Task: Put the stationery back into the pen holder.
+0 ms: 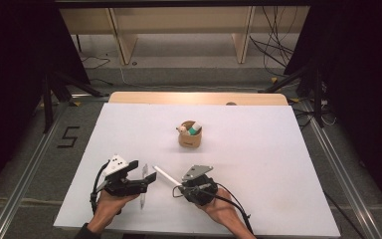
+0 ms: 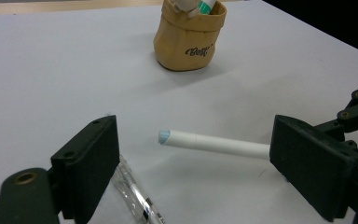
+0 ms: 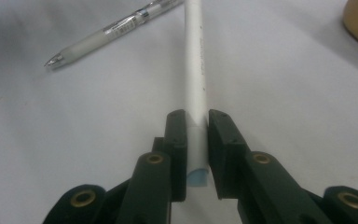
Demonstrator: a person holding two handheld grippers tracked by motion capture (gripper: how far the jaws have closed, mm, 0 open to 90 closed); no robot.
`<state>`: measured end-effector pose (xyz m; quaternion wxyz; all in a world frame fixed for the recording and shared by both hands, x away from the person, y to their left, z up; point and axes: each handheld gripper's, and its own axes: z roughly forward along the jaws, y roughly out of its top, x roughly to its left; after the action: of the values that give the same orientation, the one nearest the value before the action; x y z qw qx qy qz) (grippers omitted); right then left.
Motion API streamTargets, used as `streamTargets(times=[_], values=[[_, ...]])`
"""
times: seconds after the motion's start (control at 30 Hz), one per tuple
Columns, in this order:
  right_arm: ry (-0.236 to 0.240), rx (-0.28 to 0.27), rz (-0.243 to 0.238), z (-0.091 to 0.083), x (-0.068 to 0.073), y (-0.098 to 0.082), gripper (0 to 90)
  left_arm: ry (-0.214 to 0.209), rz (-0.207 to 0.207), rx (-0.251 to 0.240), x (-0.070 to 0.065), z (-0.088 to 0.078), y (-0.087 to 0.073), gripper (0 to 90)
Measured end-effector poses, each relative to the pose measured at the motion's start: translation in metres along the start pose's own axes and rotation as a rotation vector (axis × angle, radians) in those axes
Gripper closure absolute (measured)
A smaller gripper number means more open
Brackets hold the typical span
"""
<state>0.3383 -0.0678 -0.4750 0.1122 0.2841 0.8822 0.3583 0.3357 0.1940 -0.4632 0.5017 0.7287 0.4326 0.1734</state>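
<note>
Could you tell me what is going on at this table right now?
A person works with two handheld grippers. The right gripper is shut on one end of a white pen. The left gripper is open, with a clear pen lying on the white table by it. A tan pouch holding other items stands farther back.

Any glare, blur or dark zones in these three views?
High view: table evenly lit, surroundings nearly black at both sides, whole frame soft. Left gripper view: near black jaws blurred, tan pouch sharper. Right gripper view: white pen in the right gripper fairly sharp, clear pen soft; no glare.
</note>
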Motion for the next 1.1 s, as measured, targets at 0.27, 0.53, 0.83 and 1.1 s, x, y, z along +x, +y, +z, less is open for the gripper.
streamTargets(times=[0.27,0.53,0.83,1.1], values=[[-0.026,-0.058,0.020,-0.011,-0.006,0.000,79.1,-0.055,-0.090,0.000,0.001,0.000,0.001,15.3],[-0.051,-0.122,0.019,-0.023,-0.008,-0.001,79.0,-0.106,-0.168,-0.019,-0.001,0.000,0.006,15.3],[-0.070,-0.202,-0.001,-0.036,-0.002,-0.002,79.0,-0.170,-0.247,-0.037,-0.008,0.005,0.014,15.4],[-0.086,-0.257,-0.026,-0.042,0.005,-0.004,79.0,-0.237,-0.315,-0.034,-0.013,0.016,0.020,15.6]])
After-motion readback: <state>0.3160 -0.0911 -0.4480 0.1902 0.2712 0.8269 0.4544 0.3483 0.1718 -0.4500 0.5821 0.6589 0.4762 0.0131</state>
